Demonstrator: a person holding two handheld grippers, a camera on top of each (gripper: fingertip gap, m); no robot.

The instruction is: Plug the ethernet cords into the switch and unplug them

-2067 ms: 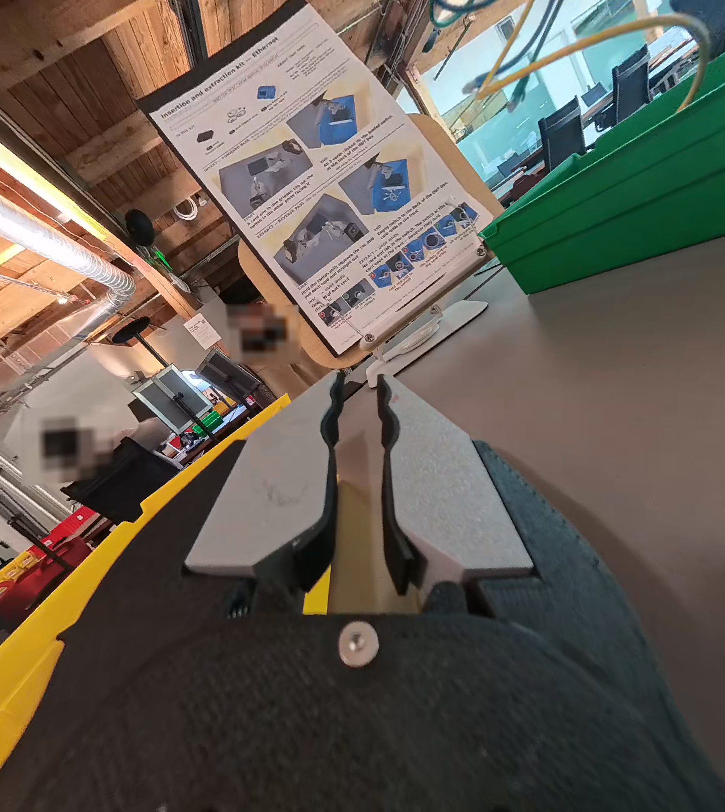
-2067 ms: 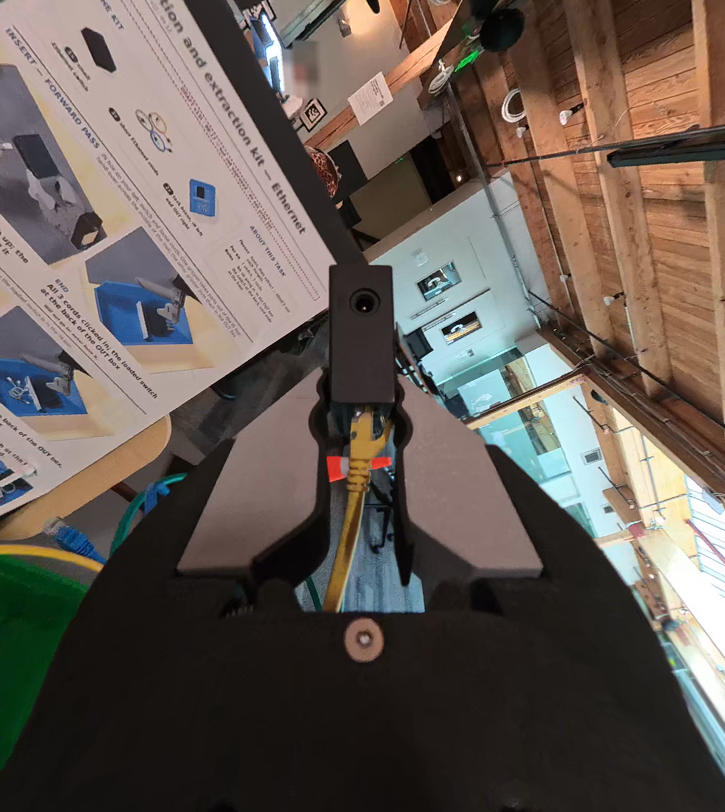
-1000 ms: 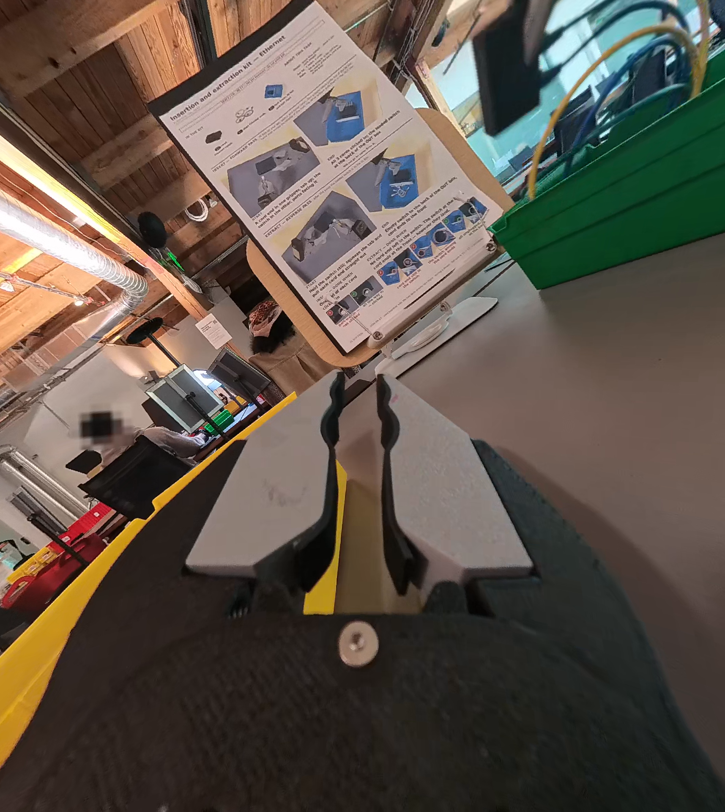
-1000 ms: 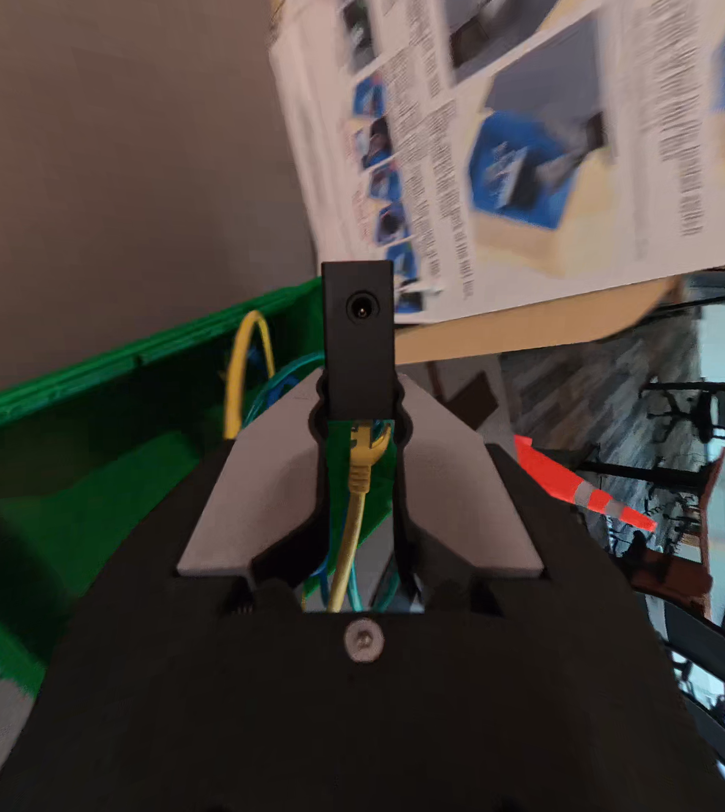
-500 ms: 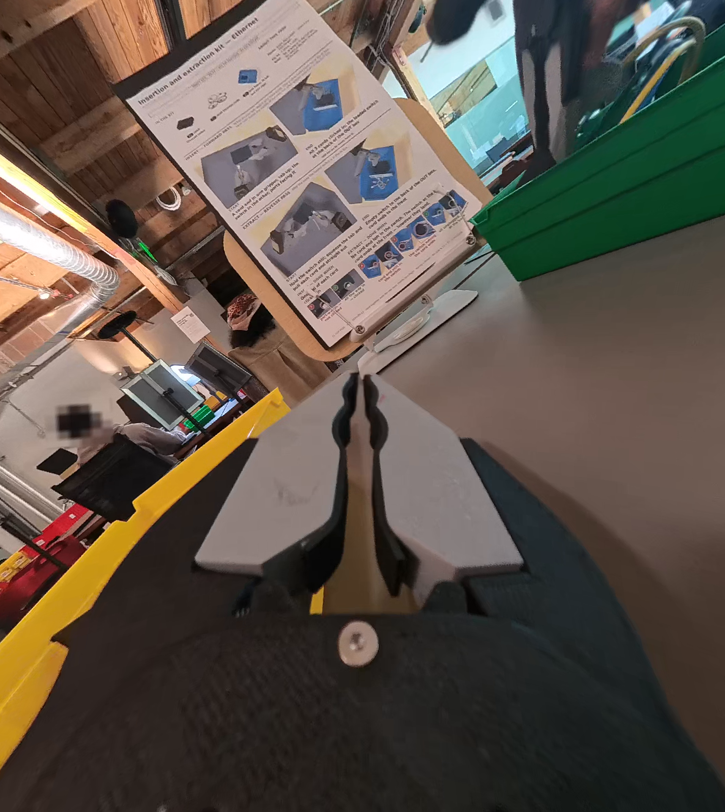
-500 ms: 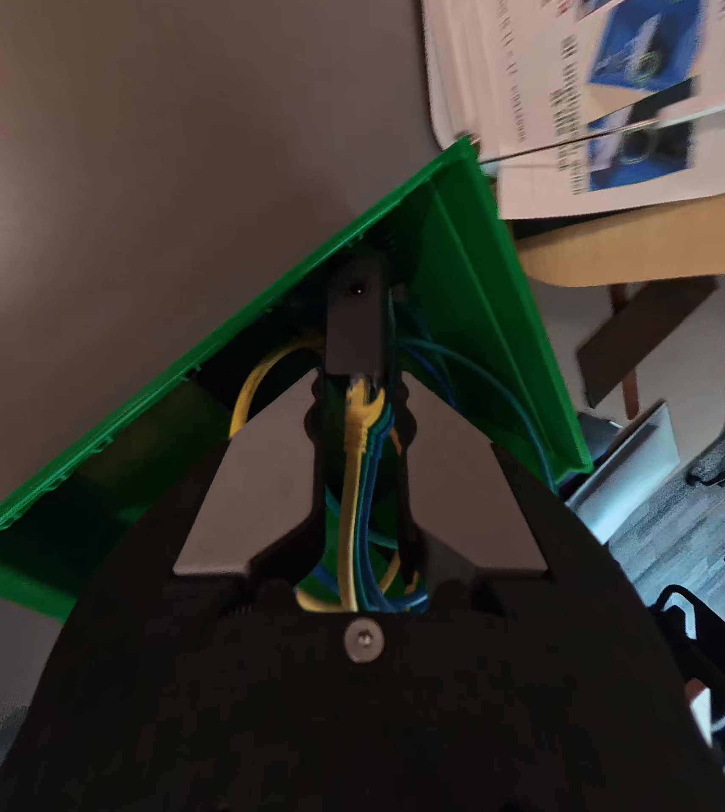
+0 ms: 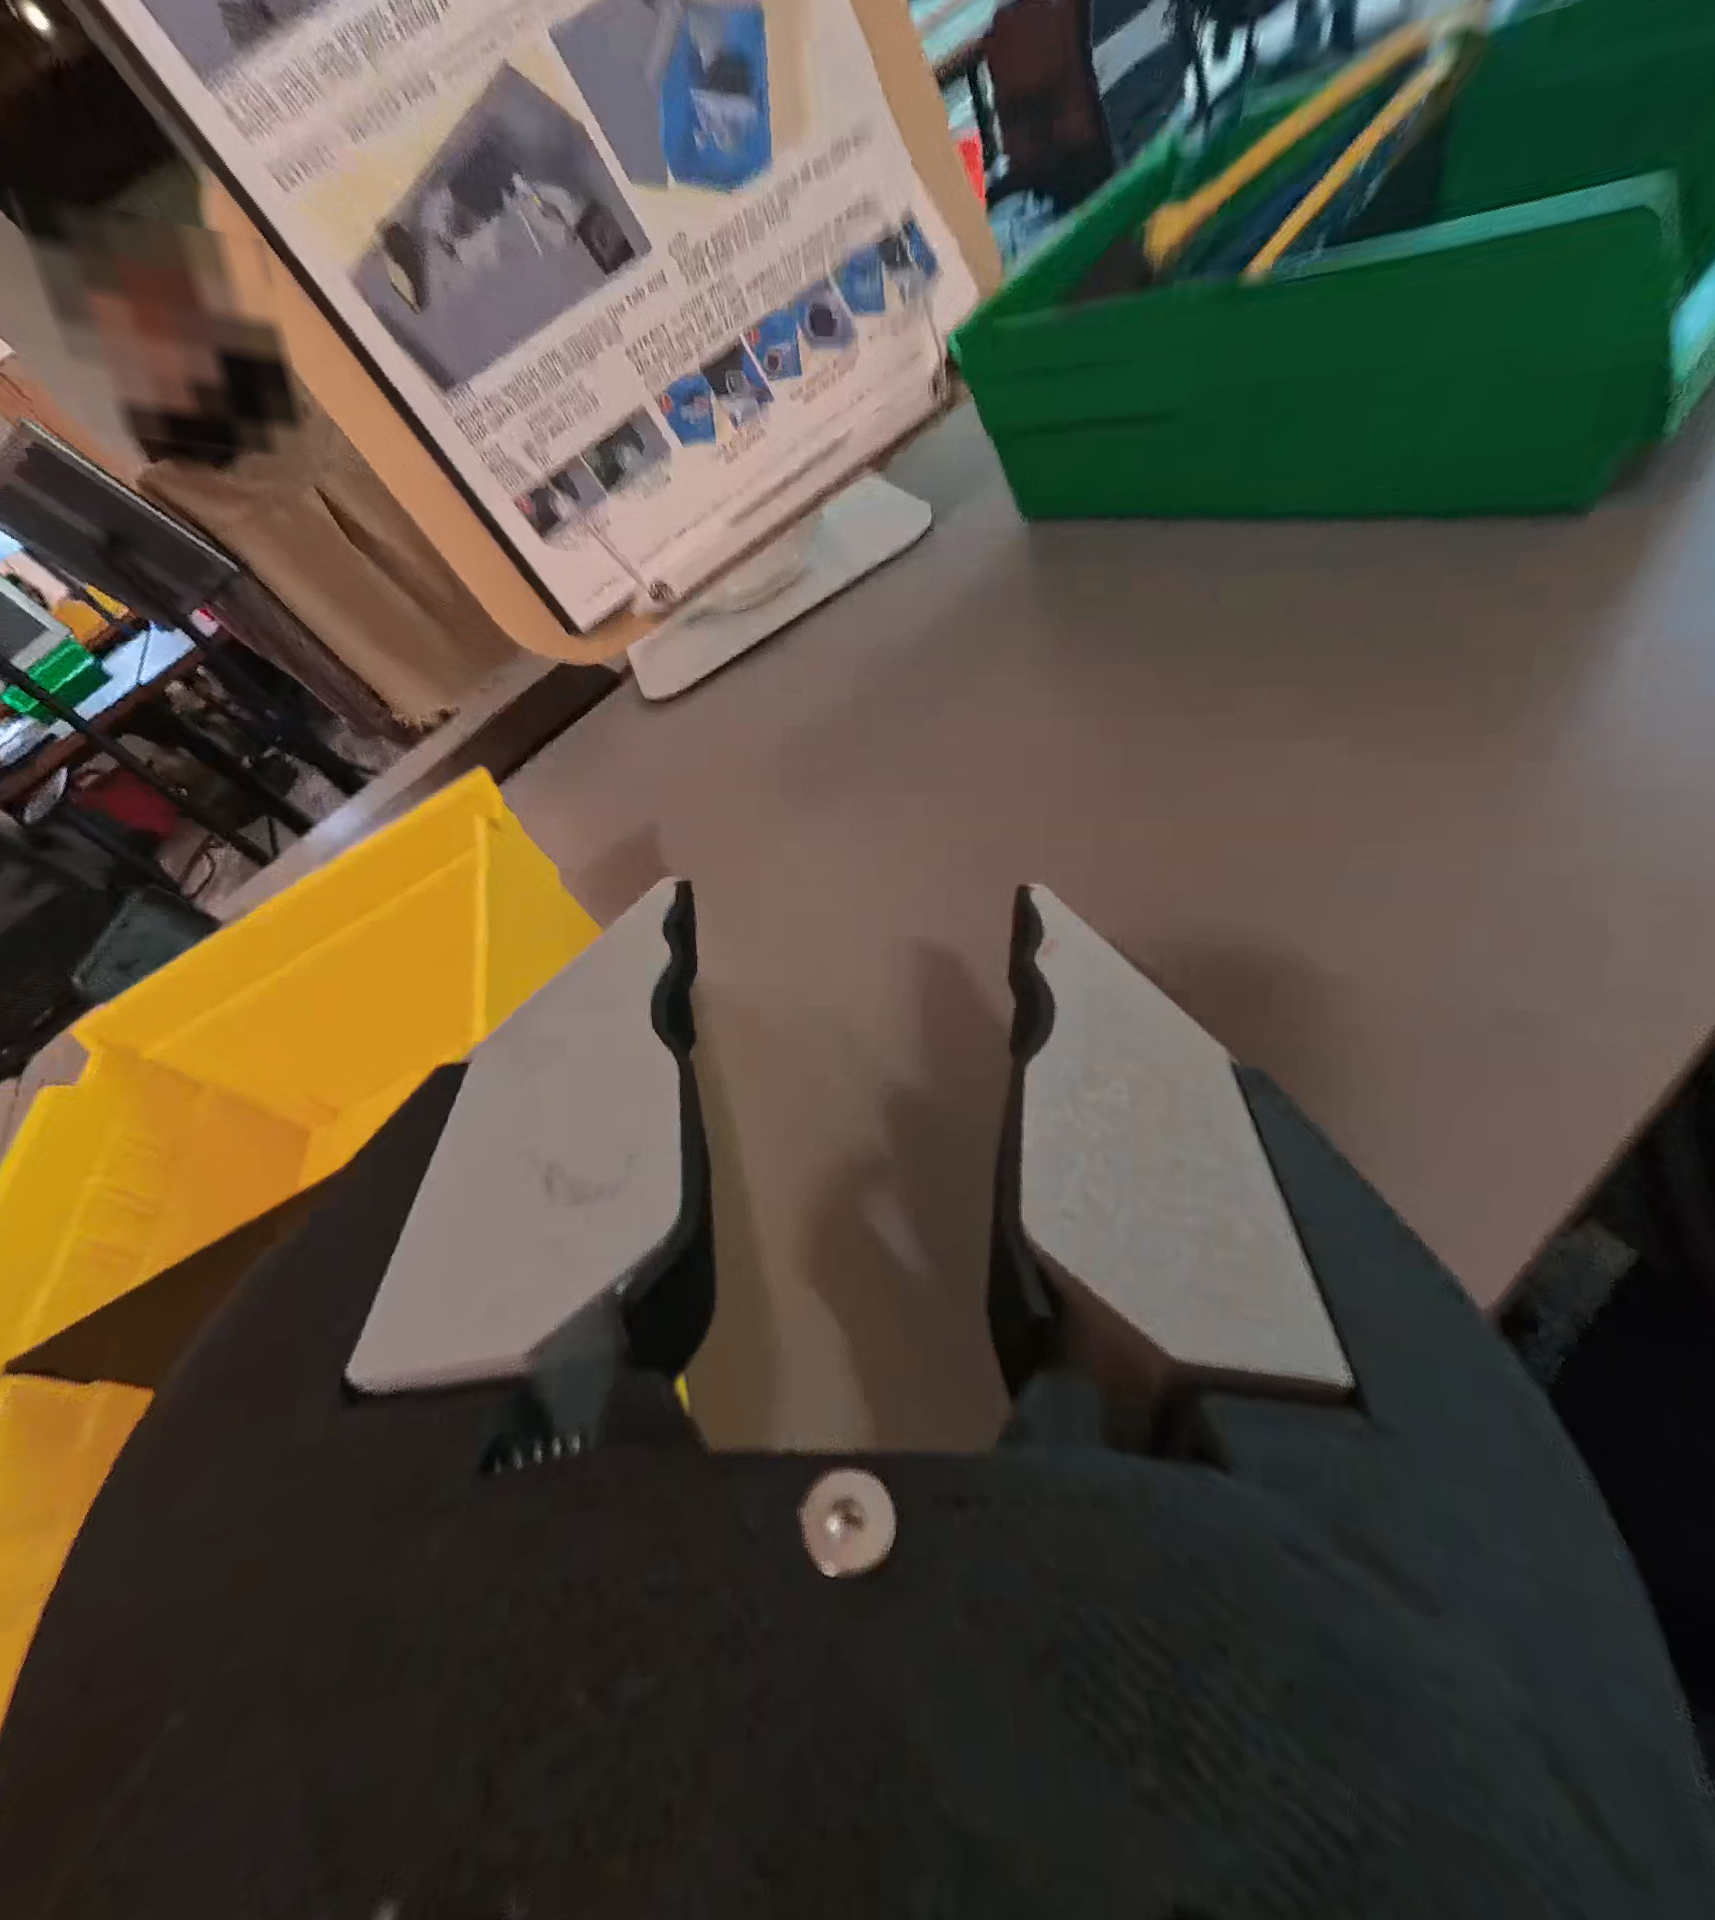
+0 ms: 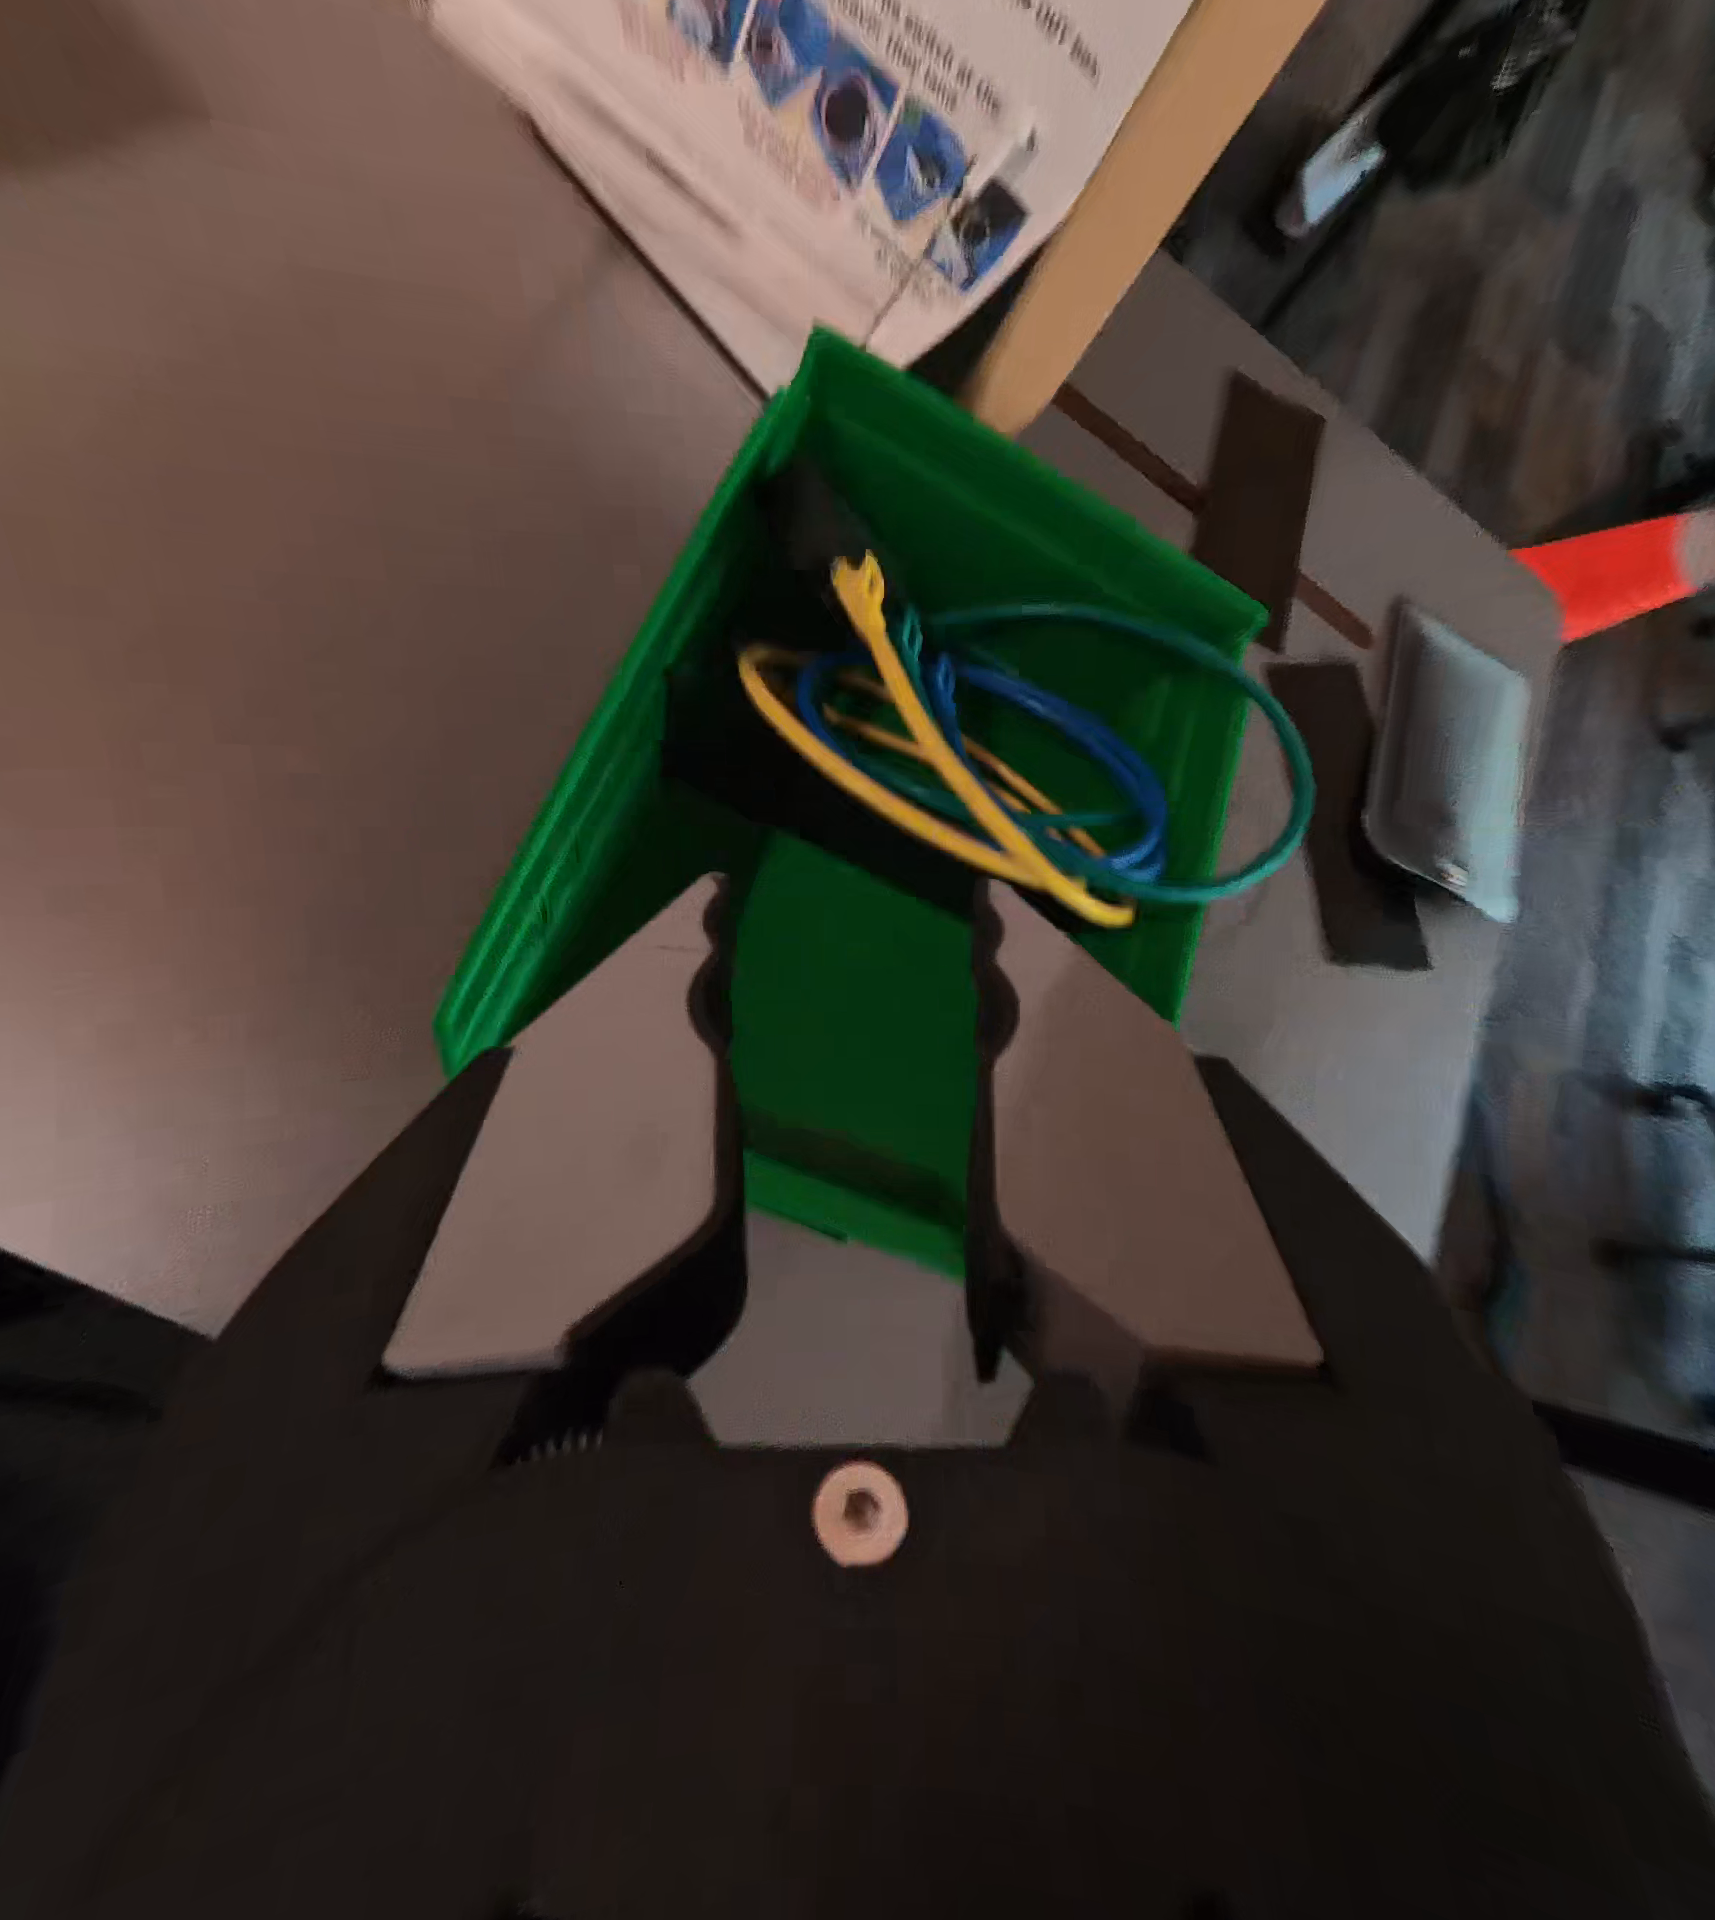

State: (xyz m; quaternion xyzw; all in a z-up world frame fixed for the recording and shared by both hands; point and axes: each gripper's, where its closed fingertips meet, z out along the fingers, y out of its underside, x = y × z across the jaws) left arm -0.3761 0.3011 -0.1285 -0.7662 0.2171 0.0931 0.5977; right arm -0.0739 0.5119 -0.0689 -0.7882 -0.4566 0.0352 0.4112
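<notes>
Left view: yellow bin (image 7: 240, 1049) at the left edge of the table (image 7: 1248, 779), just beside the left tongs (image 7: 851, 904). Left tongs spread wide, empty, bare table between the jaws. Beyond, an instruction board (image 7: 624, 260) on a white stand (image 7: 780, 613), blurred. Farther right, the green bin (image 7: 1352, 416), well apart from the tongs, yellow cords (image 7: 1300, 135) showing above its rim.

Right view: table (image 8: 209, 623) at left, corner of the board (image 8: 832, 135) above. Centre, green bin (image 8: 604, 810) seen from above, right tongs (image 8: 851, 914) over its near end, parted and holding nothing. Inside the bin, black switch (image 8: 811, 520) in the far corner, a yellow cord (image 8: 894, 675) plugged into it; looped blue cord (image 8: 1092, 748) and teal cord (image 8: 1279, 748) tangled beside, the teal loop reaching over the right wall. Far right, an orange cone (image 8: 1663, 561) on the floor. Whole view motion-blurred.
</notes>
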